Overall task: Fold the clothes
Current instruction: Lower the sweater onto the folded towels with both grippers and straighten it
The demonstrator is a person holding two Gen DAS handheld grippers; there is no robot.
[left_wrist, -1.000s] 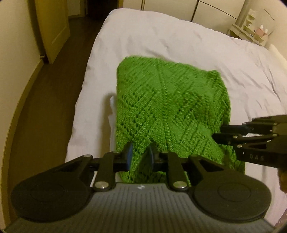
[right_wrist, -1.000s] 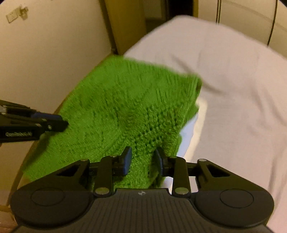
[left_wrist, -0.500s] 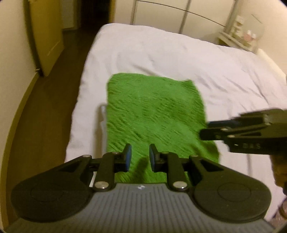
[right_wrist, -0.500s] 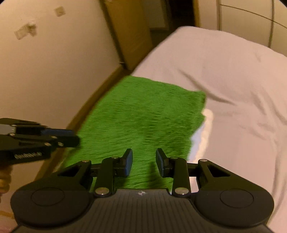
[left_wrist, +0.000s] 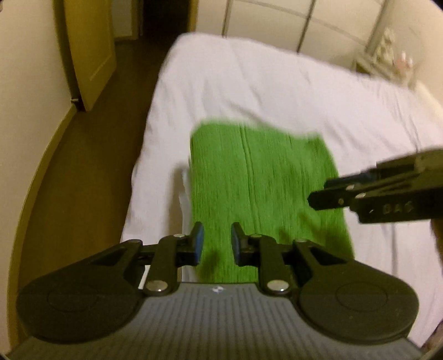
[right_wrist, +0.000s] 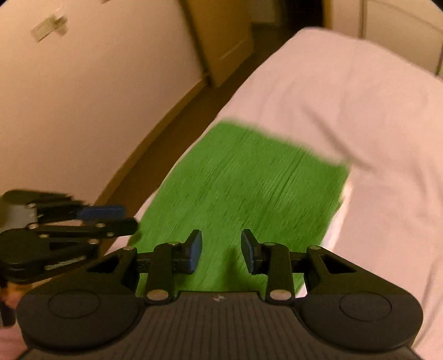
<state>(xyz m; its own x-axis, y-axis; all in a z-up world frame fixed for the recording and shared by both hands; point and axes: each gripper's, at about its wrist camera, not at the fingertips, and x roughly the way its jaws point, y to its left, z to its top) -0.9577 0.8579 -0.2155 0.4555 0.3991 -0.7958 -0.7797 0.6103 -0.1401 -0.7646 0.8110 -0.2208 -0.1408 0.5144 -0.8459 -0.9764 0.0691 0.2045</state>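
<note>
A green knitted garment (left_wrist: pixel 263 188) lies flat as a folded rectangle on the white bed (left_wrist: pixel 277 91) near its left edge; it also shows in the right wrist view (right_wrist: pixel 249 188). My left gripper (left_wrist: pixel 216 243) is open and empty, held above the garment's near edge. My right gripper (right_wrist: pixel 221 250) is open and empty, also above the near edge. The right gripper enters the left wrist view from the right (left_wrist: pixel 326 193). The left gripper shows at the left of the right wrist view (right_wrist: pixel 121 218). Both views are blurred by motion.
Something white (left_wrist: pixel 184 193) peeks out along the garment's left side. Dark wooden floor (left_wrist: pixel 83 171) runs left of the bed beside a wall and a door (left_wrist: pixel 91 49). A small shelf (left_wrist: pixel 387 55) stands at the far right. Wardrobe doors (left_wrist: pixel 277 22) are behind the bed.
A second ago both grippers were shut on the lifted garment. They have let go, and it now lies flat. Both grippers have since risen and pulled back.
</note>
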